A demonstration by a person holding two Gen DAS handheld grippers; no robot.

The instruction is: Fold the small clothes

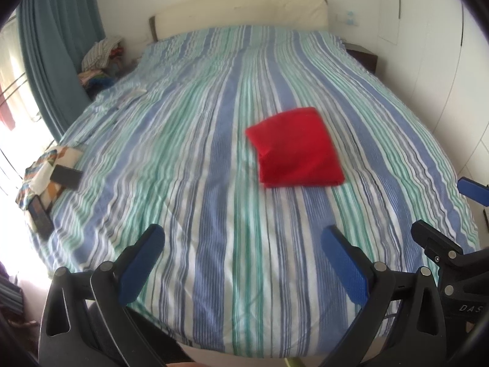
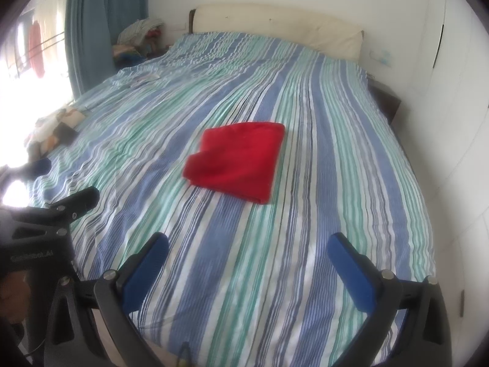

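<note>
A: Far left of the left gripper's fingers, what's on the bed edge?

B: Patterned cloth, orange/white/blue zigzag print, crumpled, w/ two dark flat rectangular things lying on it, can't tell what. Behind that, blue curtain in heavy vertical folds, and a heap of striped clothes by the headboard corner.

A: And the fingers themselves?

B: Spread wide, nothing between them. Blue textured pads on black plastic arms, metal rivets. They hang above the near edge of the bed, touching nothing.

A: Where's the garment?

B: Red garment lies ahead of the fingers, a bit right of their centre line, flat on the striped cover. Folded into a rough square, soft matte fabric, one fold ridge showing near its left edge. Somewhat blurred in the left wrist view.

A: Right side?

B: Right gripper fingers also spread apart, empty, same blue pads. The red garment sits ahead of them, slightly left of centre, well apart from the tips. Layered edge visible along its near-left side.

A: Bed cover texture?

B: Ribbed, slightly wrinkled cotton-looking, lengthwise stripes: blue, teal, white, thin dark lines. Cream padded headboard at the far end, white wardrobe panels to the right of the fingers.
</note>
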